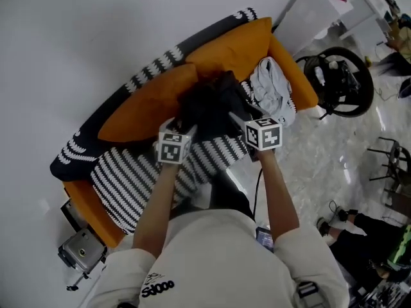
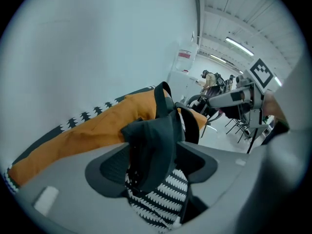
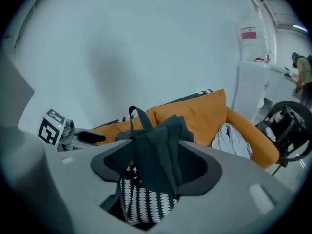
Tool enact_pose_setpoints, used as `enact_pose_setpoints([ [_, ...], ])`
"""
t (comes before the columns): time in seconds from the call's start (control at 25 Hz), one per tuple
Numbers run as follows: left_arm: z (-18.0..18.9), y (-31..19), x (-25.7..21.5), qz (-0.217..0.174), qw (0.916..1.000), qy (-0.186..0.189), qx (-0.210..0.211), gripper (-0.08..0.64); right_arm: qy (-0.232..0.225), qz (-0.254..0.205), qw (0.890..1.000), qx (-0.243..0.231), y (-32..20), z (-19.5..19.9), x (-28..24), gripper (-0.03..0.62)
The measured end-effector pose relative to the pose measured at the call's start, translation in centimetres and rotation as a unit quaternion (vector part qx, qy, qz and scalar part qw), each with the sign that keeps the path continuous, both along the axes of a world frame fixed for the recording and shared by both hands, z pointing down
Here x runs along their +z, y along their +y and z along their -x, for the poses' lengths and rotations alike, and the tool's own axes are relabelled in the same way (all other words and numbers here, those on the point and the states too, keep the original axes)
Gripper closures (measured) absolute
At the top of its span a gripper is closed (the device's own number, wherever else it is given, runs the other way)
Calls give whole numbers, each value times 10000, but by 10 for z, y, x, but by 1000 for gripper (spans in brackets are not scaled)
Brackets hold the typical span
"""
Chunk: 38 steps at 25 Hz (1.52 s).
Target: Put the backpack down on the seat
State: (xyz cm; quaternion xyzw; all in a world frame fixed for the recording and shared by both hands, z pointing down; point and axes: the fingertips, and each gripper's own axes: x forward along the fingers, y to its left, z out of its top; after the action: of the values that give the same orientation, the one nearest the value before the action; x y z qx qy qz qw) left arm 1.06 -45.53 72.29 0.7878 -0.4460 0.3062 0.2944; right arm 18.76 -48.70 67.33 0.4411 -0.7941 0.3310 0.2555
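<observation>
Looking like the letting-go stage here: the dark backpack (image 1: 212, 108) sits on the sofa seat (image 1: 128, 172), propped against the orange cushions (image 1: 148, 104). Left gripper (image 2: 153, 165) and right gripper (image 3: 156, 167) both have their jaws spread wide, with bag fabric hanging loose between them, not pinched. Next move is probably backing both off without snagging the straps (image 2: 159, 101).

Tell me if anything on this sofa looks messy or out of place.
A pale garment lies crumpled at the sofa's right end, beside the black backpack slumped against the orange cushions. Nothing looks spilled or broken.
</observation>
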Motion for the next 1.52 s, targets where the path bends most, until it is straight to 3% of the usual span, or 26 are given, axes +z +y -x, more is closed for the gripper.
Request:
enact_pose_setpoints([
  [0.24, 24, 44, -26, -228, 9996, 157, -92, 250, 1, -328, 9987, 394, 56, -5, -43, 314],
  [0.56, 76, 94, -85, -839, 9960, 222, -209, 290, 19, -746, 9942, 775, 130, 4, -102, 357],
  [0.84, 91, 134, -149, -1526, 9876, 294, 209, 368, -118, -1359, 9848, 1073, 188, 16, -163, 393],
  [1.0, 91, 160, -194, -1999, 9779, 443, 428, 398, 14, -1739, 9777, 1180, 222, 25, -200, 451],
  [1.24, 102, 203, -268, -2841, 9552, 631, 540, 514, 61, -2416, 9628, 1207, 272, 45, -253, 498],
  [1.36, 107, 227, -297, -3118, 9451, 790, 581, 538, 155, -2668, 9563, 1185, 296, 57, -271, 567],
  [1.52, 110, 258, -326, -3464, 9310, 863, 762, 549, 151, -2925, 9506, 1026, 328, 74, -290, 584],
])
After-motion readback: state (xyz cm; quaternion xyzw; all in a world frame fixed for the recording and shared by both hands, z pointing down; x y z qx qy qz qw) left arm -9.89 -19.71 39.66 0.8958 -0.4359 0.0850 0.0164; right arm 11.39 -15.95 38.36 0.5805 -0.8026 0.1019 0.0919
